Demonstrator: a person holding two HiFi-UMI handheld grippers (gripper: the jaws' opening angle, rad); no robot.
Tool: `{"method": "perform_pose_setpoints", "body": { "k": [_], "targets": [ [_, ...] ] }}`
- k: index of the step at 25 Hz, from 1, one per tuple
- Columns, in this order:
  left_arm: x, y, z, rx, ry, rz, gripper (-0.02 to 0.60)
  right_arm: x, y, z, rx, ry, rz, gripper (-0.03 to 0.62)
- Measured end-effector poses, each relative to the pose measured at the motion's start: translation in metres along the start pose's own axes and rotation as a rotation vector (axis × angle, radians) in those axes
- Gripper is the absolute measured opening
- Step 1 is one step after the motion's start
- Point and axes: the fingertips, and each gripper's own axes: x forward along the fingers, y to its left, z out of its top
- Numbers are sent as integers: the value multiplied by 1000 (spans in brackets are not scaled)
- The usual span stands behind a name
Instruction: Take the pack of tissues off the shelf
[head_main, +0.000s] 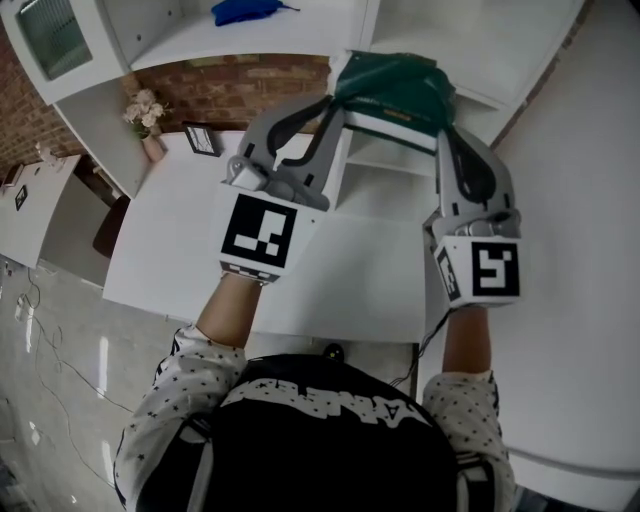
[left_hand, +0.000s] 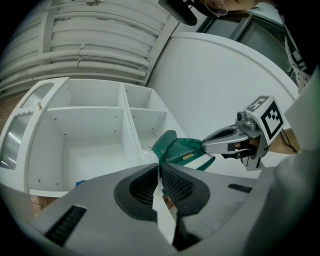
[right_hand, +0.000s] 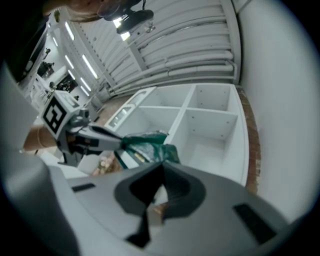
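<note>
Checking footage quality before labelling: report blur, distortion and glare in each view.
Head view: evenly lit, tissue pack fairly sharp. Left gripper view: fisheye bends the shelf, corners vignetted dark, near fingers soft. Right gripper view: blurrier overall, ceiling lights glaring upper left.

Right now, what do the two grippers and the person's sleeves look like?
The left gripper and right gripper are grey, with curved jaws and dark ribbed pads. Each carries a white cube with black square markers. The sleeves are speckled black and white.
</note>
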Motion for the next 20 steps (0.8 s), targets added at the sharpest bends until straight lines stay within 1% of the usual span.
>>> {"method": "perform_pose_setpoints", "body": {
  "k": [4, 8, 13, 17, 20],
  "targets": [
    [-14, -3, -22, -7, 30, -1, 52, -3, 21, -13, -7, 4, 8, 32],
    [-27, -1, -44, -33, 65, 4, 52, -2, 42, -26, 21, 10, 24, 32],
    [-44, -3, -59, -49, 101, 9, 52, -6, 60, -35, -3, 29, 21, 31],
    [-55, -3, -69, -31, 123, 15, 52, -9, 74, -40, 13, 36, 33, 31],
    [-69, -5, -79, -45, 136, 27, 52, -14, 89, -48, 8, 46, 33, 31]
  ]
}}
